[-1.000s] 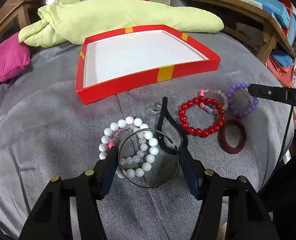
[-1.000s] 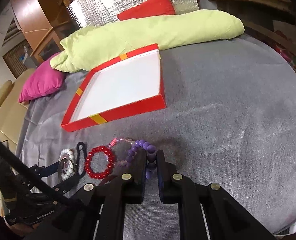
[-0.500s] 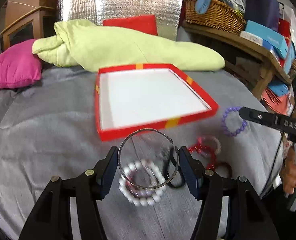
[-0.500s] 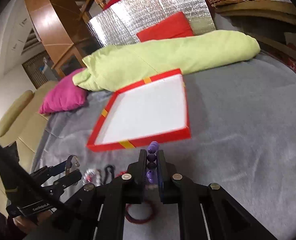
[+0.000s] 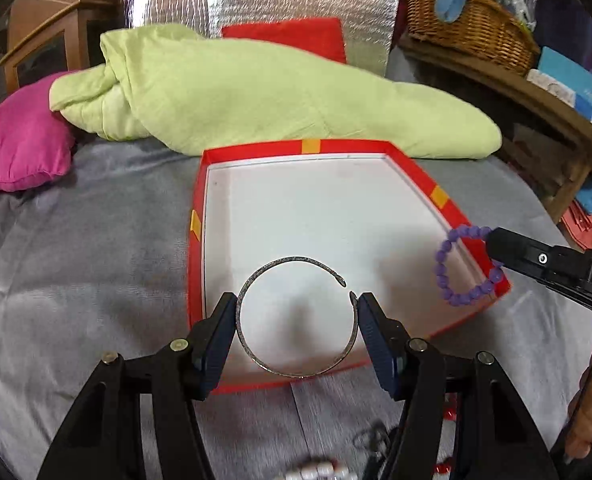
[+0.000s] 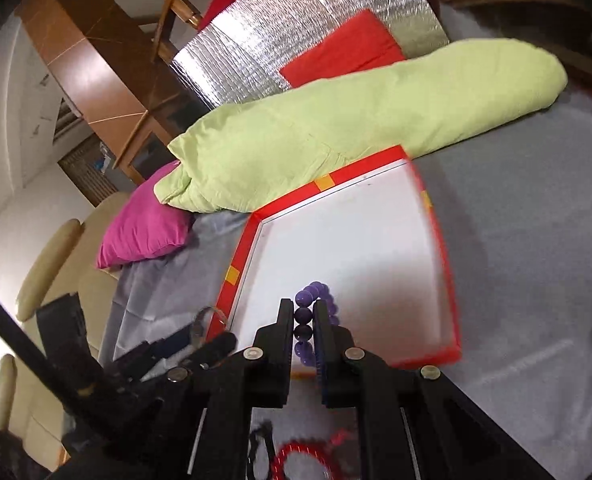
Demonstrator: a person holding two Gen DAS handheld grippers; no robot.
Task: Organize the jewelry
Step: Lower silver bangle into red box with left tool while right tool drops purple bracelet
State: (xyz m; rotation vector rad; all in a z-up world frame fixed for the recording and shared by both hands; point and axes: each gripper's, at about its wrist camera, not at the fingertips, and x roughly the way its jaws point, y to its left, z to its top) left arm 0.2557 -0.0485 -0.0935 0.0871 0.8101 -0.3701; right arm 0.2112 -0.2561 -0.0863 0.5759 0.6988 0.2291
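Left claw (image 5: 296, 320) grips the bangle (image 5: 296, 316) over the empty box (image 5: 444, 200). Right claw (image 6: 304, 320) clamps purple beads (image 6: 314, 294) above it. Red beads (image 6: 296, 460) remain on the bed.

- The left camera sits on its gripper and looks down, close over the near edge of the flat red box with a white floor (image 5: 448, 200).
- The right camera looks from the box's right side.
- Both see the box and the long pale green cushion (image 5: 255, 92) behind it.

Red tray (image 5: 448, 204) floor lies bare; green bedding (image 5: 279, 92) crowds its far rim.
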